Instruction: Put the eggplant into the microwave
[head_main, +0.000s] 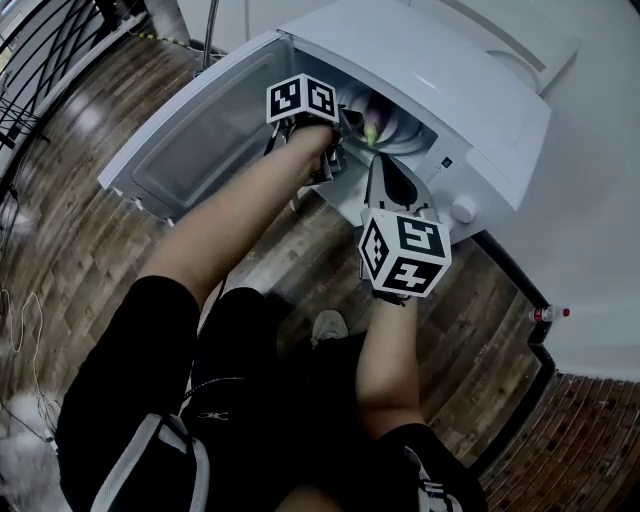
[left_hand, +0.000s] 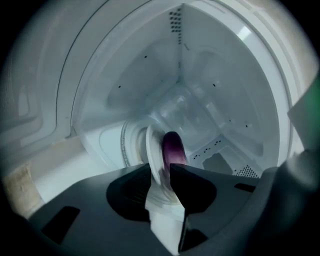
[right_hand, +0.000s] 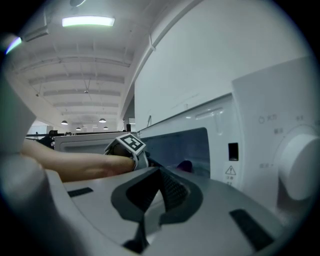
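Reaching into the microwave (head_main: 480, 90) with left claw (left_hand: 160, 167) parted, gripping nothing; eggplant (left_hand: 172, 145) dead ahead, just past the tips, apparently end-on. Right claw (right_hand: 159, 171) pinched together, empty, outside.

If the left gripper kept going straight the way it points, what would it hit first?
Likely the plate, its rim between the open jaws of the left gripper, then the eggplant just beyond; depth is hard to judge. Behind them is the back wall of the microwave.
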